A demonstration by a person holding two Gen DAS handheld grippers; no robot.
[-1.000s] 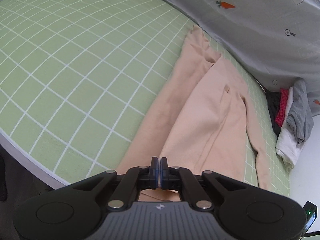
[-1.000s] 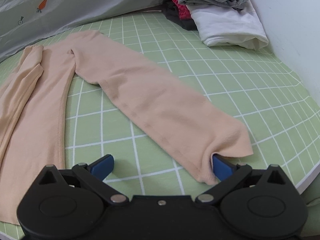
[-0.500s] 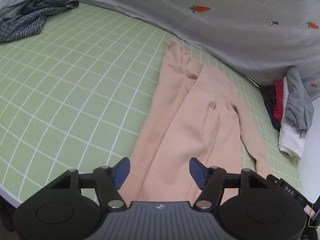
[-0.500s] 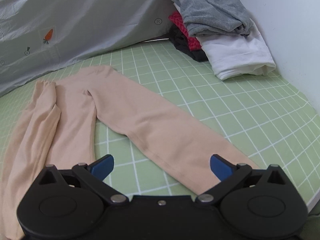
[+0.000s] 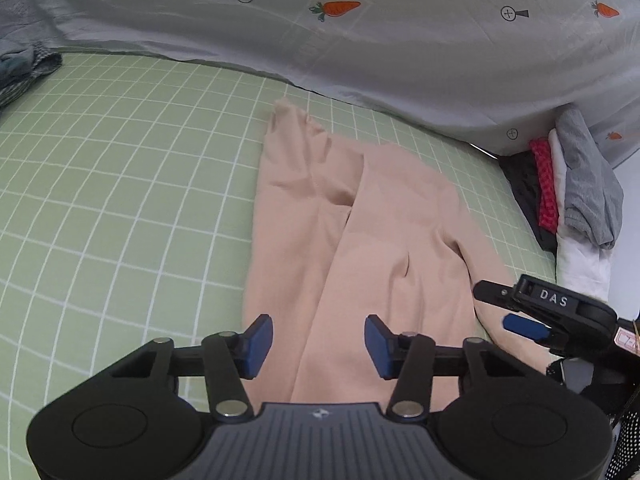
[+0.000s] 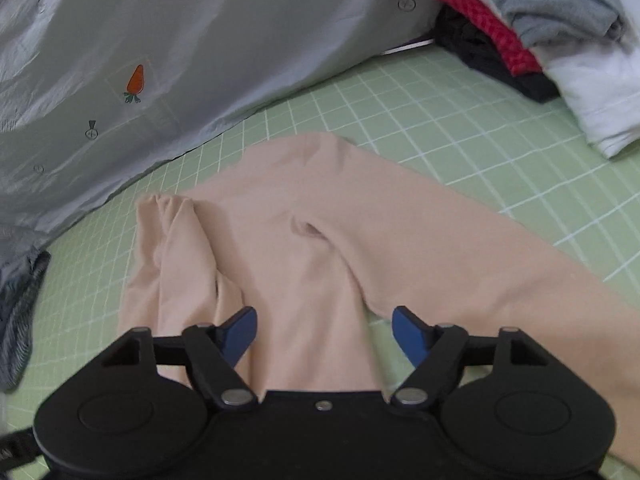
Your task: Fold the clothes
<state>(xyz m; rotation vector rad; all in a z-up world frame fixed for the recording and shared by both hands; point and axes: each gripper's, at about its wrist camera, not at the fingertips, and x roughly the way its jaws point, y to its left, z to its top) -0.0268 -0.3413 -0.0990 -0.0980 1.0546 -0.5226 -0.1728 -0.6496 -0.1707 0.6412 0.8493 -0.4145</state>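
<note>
garment: peach long-sleeve top (image 5: pixel 384 240) lies flat on the green grid bed sheet (image 5: pixel 120 184), nearer the sheet's right side, its top end up by the far edge under the grey carrot-print cover (image 5: pixel 360 40).
sleeves: one folded in over the body on the left; the other runs out diagonally toward the sheet's right edge.
left gripper (image 5: pixel 318 346): jaws part spread, have just been closing in; nothing pinched, the cloth only lies below the gap.
right gripper (image 6: pixel 324 332): jaws spread wider, also just been narrowing; empty, hanging over the body beside the armpit of the loose sleeve.
step (my guess): re-positioning w/ both grippers for the next fold – prob. bringing the loose sleeve in or folding the body.
how to do well: come down onto one layer edge, pinch close to the hem, both sides level, lift just enough to clear, lay over w/o dragging.
risk: grabbing two layers or the sheet; wrinkle at the armpit.
other: folded pile (image 6: pixel 560 40) at the sheet's far right corner; striped cloth (image 6: pixel 20 320) at the left edge – keep clear.
</note>
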